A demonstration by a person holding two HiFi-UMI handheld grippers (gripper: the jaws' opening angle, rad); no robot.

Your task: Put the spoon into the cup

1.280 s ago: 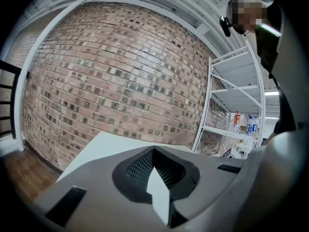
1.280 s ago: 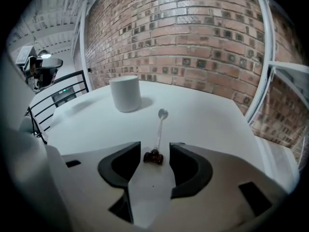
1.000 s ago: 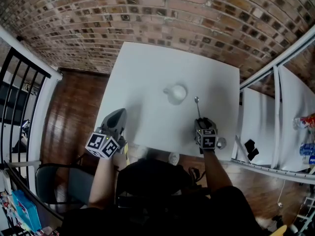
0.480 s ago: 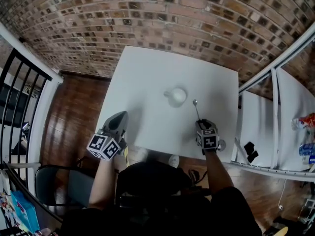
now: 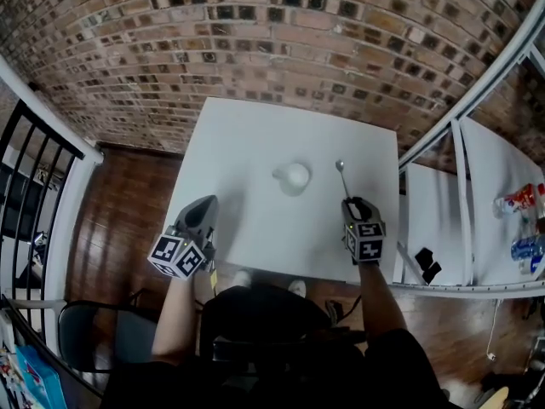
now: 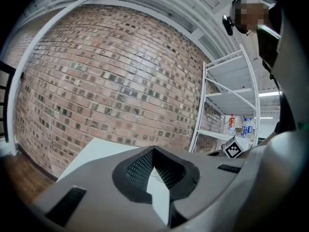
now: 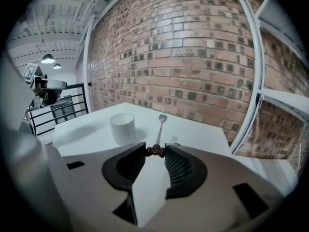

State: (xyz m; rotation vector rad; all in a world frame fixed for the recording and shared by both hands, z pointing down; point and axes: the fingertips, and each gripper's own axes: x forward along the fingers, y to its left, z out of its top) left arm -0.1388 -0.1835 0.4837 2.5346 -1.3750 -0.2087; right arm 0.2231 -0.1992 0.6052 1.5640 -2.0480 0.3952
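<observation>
On white table (image 5: 255, 143) by brick wall (image 5: 255, 41): white cup (image 7: 122, 128), upright. Right of it, spoon (image 7: 160, 124) pinched at handle tip in right gripper (image 7: 156, 151), jaws having just closed in, bowl toward wall. Left gripper (image 6: 153, 151) clenched empty near table's left edge.

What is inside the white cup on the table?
Nothing sticks out of the cup. The spoon is outside it, pinched in the right hand-held gripper. The cup's wall hides its bottom, so something small inside cannot be ruled out.
</observation>
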